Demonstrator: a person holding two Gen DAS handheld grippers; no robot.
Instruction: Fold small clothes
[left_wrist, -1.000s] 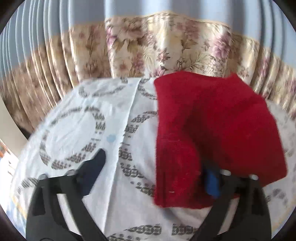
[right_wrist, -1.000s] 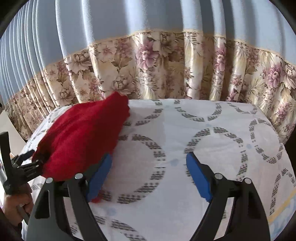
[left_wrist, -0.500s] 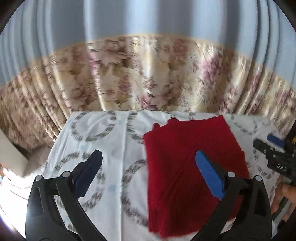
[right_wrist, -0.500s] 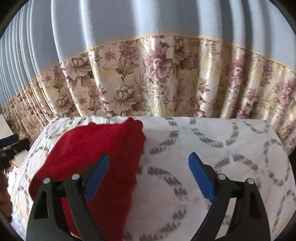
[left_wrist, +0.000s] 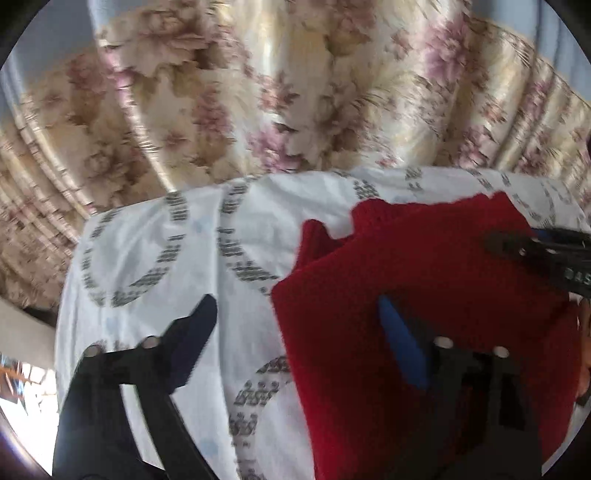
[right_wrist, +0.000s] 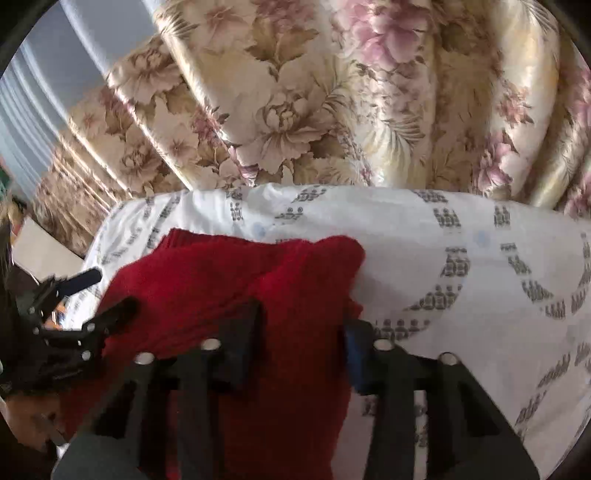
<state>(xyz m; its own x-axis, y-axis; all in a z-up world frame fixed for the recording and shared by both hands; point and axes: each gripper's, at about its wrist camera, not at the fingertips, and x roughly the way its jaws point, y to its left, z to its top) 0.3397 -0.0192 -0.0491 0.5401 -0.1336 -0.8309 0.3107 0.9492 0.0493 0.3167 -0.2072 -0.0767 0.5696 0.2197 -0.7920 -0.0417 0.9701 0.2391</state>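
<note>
Both tongs are closing on the red garment (left_wrist: 424, 295), which lies folded on the tabletop (left_wrist: 155, 258) in its white ring-patterned cloth, in front of the floral curtain (left_wrist: 295, 92).

Your left tongs (left_wrist: 295, 339) stand fairly wide and are narrowing: one finger is over bare cloth left of the garment, the other over the red knit, so the garment's left edge sits between them, not yet pinched. Your right tongs (right_wrist: 299, 339) are much narrower, straddling the garment's right portion; whether the pads already bite is hard to tell.

To do this grab well, I'd judge you should catch every layer at each edge, at matching points along the garment, before lifting, or the fold will skew.

Half a second ago both tongs gaped wide and sat further back from the garment. Now they are down close to it, and each pair shows at the edge of the other's view.
</note>
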